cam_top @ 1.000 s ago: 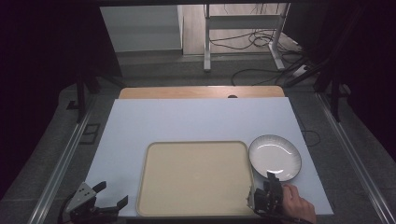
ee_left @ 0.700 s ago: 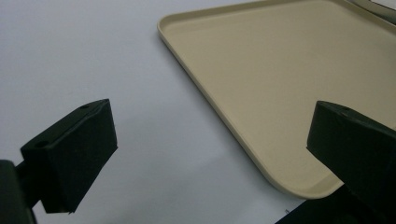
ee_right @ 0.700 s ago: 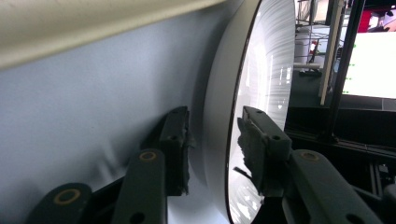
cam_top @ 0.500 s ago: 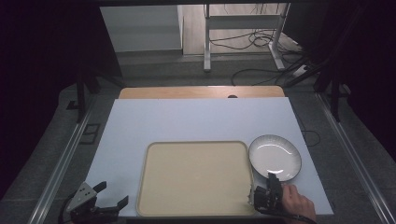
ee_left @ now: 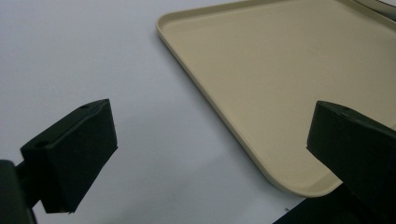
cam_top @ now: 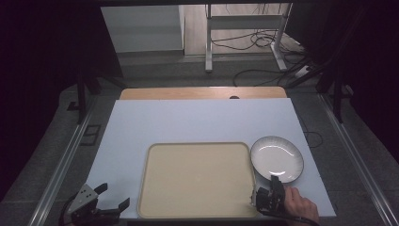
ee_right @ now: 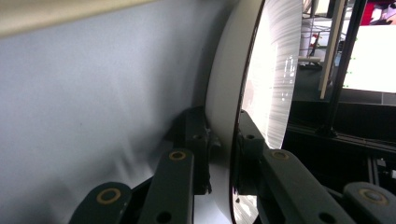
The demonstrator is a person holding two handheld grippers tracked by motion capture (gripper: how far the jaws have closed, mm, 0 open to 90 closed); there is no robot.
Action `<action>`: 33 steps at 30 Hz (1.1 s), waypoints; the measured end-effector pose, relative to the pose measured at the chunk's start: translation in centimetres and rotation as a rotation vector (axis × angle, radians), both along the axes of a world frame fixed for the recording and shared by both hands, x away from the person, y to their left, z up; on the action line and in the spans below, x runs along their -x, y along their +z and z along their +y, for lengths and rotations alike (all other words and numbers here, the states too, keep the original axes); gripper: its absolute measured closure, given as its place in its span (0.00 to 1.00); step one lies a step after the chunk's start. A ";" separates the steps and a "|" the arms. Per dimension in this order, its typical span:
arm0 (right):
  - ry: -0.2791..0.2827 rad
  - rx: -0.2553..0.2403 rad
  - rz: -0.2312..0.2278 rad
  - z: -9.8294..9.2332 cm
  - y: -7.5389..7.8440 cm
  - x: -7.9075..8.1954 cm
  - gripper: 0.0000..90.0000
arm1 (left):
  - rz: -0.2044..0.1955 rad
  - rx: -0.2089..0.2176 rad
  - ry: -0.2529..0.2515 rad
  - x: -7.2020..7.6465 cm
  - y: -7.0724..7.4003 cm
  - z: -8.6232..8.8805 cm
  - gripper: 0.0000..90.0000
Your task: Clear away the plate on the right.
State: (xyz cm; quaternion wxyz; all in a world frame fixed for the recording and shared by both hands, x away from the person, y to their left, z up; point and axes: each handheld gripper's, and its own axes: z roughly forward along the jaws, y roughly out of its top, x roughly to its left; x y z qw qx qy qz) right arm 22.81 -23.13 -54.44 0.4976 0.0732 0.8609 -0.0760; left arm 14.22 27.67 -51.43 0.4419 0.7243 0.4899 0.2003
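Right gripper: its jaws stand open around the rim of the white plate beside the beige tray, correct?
Not quite. The right gripper is shut on the white plate: the right gripper view shows both pads pressed against the rim, one on each face. The plate does sit beside the beige tray.

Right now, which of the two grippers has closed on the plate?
The right gripper, pinching the near rim of the plate; its jaws have just been closing. The left gripper is open, beside the tray.

From my feed, the bench wears a pale sheet, bare wood showing at its 12 o'clock edge. Beyond it, grey floor, a metal-legged stand with loose cables at 1 o'clock; darkness at both sides.
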 end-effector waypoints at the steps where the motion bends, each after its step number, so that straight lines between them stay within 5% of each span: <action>1: 0.004 0.011 -0.003 0.0 0.1 0.1 0.89 | 0.001 0.000 0.000 0.0 0.0 0.0 0.02; 7: 0.016 0.011 -0.013 0.1 0.2 0.2 0.88 | 0.001 0.002 -0.001 0.0 0.0 0.0 0.02; 11: 0.031 -0.004 -0.061 0.3 0.8 0.6 0.89 | 0.003 0.001 -0.001 0.0 0.0 0.0 0.02; 29: 0.118 -0.018 -0.095 2.2 1.8 1.9 0.88 | 0.005 0.009 0.001 -0.1 0.0 0.0 0.02; 33: 0.157 -0.035 -0.047 2.7 2.2 2.0 0.88 | 0.006 0.010 0.003 -0.1 0.0 0.1 0.02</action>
